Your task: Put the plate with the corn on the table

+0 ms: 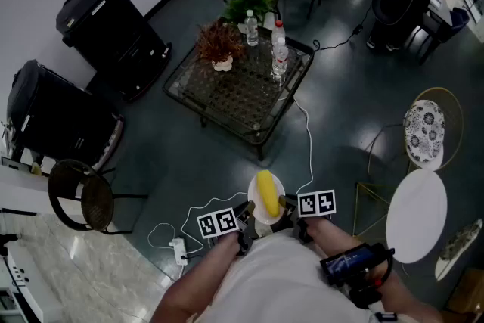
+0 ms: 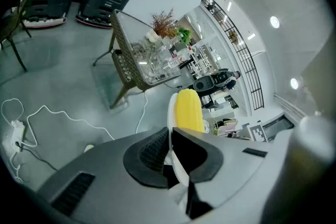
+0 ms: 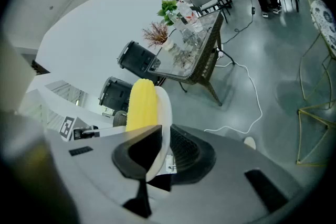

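Left gripper [image 2: 169,147] and right gripper [image 3: 157,152] fingers [image 3: 185,150] clamp opposite plate [image 1: 252,197] rims, corn [image 1: 266,191] between.

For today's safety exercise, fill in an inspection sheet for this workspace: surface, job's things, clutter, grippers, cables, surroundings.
Surface: glass table ahead, near part bare.
Job's things: corn on white plate, held above the floor.
Clutter: two bottles and two plants at table's far side.
Grippers: left gripper and right gripper, jaws shut on plate's opposite rims.
Cables: white cable and power strip on floor.
Surroundings: black cases, chairs, round white table.
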Demonstrator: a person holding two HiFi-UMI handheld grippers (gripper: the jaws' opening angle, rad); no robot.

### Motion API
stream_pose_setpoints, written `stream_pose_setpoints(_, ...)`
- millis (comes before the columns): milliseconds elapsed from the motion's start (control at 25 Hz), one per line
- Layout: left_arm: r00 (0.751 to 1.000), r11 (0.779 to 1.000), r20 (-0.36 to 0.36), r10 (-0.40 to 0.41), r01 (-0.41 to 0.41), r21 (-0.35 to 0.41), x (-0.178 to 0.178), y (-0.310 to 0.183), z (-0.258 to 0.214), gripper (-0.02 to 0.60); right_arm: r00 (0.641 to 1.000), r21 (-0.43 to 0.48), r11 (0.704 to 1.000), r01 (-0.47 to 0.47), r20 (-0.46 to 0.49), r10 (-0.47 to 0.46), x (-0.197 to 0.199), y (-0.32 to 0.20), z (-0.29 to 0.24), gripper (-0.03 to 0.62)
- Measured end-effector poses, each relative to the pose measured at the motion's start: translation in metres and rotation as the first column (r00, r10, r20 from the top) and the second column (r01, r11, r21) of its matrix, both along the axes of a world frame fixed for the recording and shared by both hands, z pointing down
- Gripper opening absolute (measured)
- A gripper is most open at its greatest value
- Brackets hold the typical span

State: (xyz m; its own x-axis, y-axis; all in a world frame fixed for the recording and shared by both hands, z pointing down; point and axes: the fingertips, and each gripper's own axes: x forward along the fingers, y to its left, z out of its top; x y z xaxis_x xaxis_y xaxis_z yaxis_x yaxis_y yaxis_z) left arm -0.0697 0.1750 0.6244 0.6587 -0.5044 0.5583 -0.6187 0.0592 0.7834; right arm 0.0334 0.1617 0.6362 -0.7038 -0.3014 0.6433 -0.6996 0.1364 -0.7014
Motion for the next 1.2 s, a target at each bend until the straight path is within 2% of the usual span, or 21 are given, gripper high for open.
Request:
stream_pose_setpoints(120, 0.999, 0.998, -0.02, 0.029, -0.03, -0.056, 0.014, 0.049, 0.002, 0.031, 1.0, -0.026, 0.999, -0.024, -0.008, 0.024, 0.015, 0.05, -0.002, 0.055)
stream_pose_setpoints(240, 1.0, 0.994, -0.012, 0.018, -0.019, -0.11, 0.017, 0.11, 0.001, 0.031, 1.0, -0.044, 0.999, -0.011, -0.011, 0.011, 0.017, 0.107, -0.002, 0.055)
stream_pose_setpoints(480, 0.999, 0.999, -0.046, 0.029, -0.03, -0.022, 0.075, 0.103, -0.01, 0.031, 0.998, 0.045, 0.998, -0.05, -0.027, 0.051, 0.077, 0.102, -0.019, 0.055)
stream_pose_setpoints(640, 0.998, 1.0, -0.052, 0.019, -0.02, -0.015, 0.102, 0.117, -0.009, 0.031, 0.999, 0.069, 0.997, -0.04, -0.023, 0.041, 0.104, 0.112, -0.024, 0.055)
stream_pose_setpoints(960, 0.998, 1.0, -0.07, -0.005, 0.006, 0.015, 0.127, 0.144, -0.004, 0.031, 1.0, 0.081, 0.997, -0.008, -0.009, 0.009, 0.132, 0.139, -0.03, 0.054)
stream_pose_setpoints(1200, 0.998, 1.0, -0.057, -0.002, 0.004, 0.025, 0.14, 0.164, -0.006, 0.032, 1.0, 0.087, 0.996, 0.003, 0.01, -0.004, 0.142, 0.159, -0.034, 0.054)
